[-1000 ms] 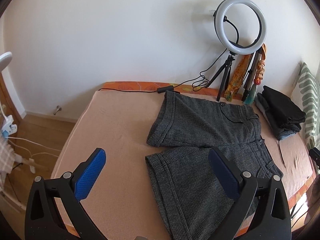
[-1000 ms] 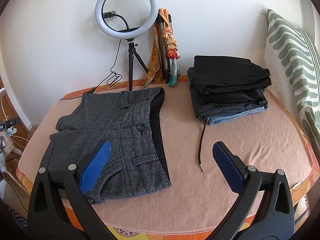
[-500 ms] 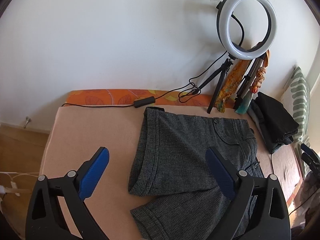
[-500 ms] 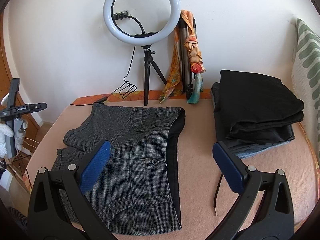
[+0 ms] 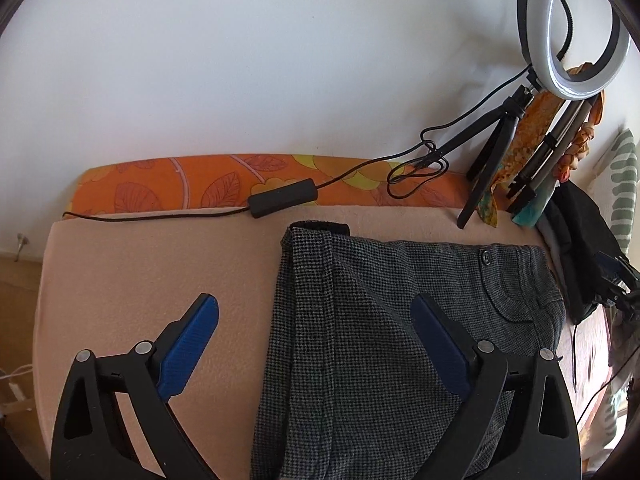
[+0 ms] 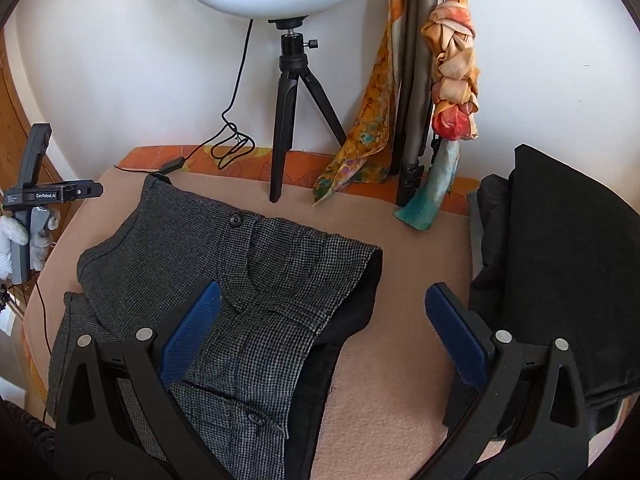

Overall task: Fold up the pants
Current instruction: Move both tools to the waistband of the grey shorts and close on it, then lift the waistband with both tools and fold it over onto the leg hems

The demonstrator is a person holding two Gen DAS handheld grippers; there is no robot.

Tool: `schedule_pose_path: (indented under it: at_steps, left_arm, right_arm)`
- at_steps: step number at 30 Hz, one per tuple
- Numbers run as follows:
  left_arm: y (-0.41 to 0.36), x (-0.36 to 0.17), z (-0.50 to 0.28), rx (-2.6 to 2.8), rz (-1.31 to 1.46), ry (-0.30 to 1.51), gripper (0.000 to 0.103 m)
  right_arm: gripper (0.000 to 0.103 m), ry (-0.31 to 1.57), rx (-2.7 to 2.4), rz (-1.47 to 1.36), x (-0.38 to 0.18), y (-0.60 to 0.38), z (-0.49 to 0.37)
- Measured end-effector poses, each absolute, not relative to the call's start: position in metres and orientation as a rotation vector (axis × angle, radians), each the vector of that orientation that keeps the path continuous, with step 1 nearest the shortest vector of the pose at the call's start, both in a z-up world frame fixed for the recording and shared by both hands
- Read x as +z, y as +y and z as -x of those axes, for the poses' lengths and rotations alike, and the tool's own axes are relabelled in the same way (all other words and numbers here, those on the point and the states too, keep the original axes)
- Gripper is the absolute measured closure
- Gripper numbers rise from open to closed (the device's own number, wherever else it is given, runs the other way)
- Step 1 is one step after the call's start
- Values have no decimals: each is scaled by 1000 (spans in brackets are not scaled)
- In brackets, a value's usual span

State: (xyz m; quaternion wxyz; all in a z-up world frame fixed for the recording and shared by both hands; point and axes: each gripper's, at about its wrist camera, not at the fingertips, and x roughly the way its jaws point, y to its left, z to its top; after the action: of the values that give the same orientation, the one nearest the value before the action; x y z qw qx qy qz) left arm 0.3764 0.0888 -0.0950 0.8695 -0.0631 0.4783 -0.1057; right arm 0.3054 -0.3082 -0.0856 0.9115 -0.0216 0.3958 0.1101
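Grey checked shorts (image 5: 384, 320) lie flat on the peach bed cover (image 5: 140, 280). In the left wrist view my left gripper (image 5: 316, 320) is open and empty above the hem of the far leg, its jaws on either side of the hem edge. In the right wrist view the shorts (image 6: 240, 280) show their waistband with dark lining at the right. My right gripper (image 6: 320, 320) is open and empty above the waistband's far corner. The left gripper also shows at the left edge of the right wrist view (image 6: 36, 196).
A ring light on a tripod (image 6: 292, 92), a second tripod with scarves (image 6: 420, 100) and a cable with a control box (image 5: 282, 198) stand along the wall. A stack of folded dark clothes (image 6: 560, 260) lies right of the shorts. A striped pillow (image 5: 622, 184) is beyond.
Both grippers have moved forward and lower toward the far side of the shorts; the wall and ring light are much nearer. Both stayed open.
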Motion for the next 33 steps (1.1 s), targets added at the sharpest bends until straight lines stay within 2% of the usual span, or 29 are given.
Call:
schedule_pose_path:
  at_steps: [6, 19, 22, 24, 25, 27, 29, 30, 33]
  left_arm:
    - [89, -120, -407, -229, 184, 1055, 7]
    - [84, -158, -439, -202, 129, 1100, 7]
    - [79, -161, -443, -214, 113, 1107, 22]
    - [74, -159, -445, -227, 95, 1095, 38]
    - [72, -159, -446, -257, 106, 1093, 55]
    - [74, -158, -449, -256, 132, 1101, 60]
    - [77, -157, -449, -276, 154, 1094, 71]
    - [78, -155, -447, -285, 156, 1081, 72]
    - [81, -150, -439, -314, 149, 1040, 77]
  right_arm:
    - [0, 912, 293, -8, -111, -310, -354]
    - [0, 1007, 272, 72, -159, -293, -417]
    - [0, 1028, 270, 87, -167, -292, -426]
    - [0, 1039, 278, 92, -173, -291, -429]
    - [0, 1043, 281, 90, -176, -291, -430]
    - [0, 1050, 283, 83, -184, -291, -433]
    - [0, 1055, 287, 64, -191, -292, -433]
    - [0, 1041, 285, 62, -192, -293, -431]
    - [18, 1023, 311, 74, -189, -291, -427]
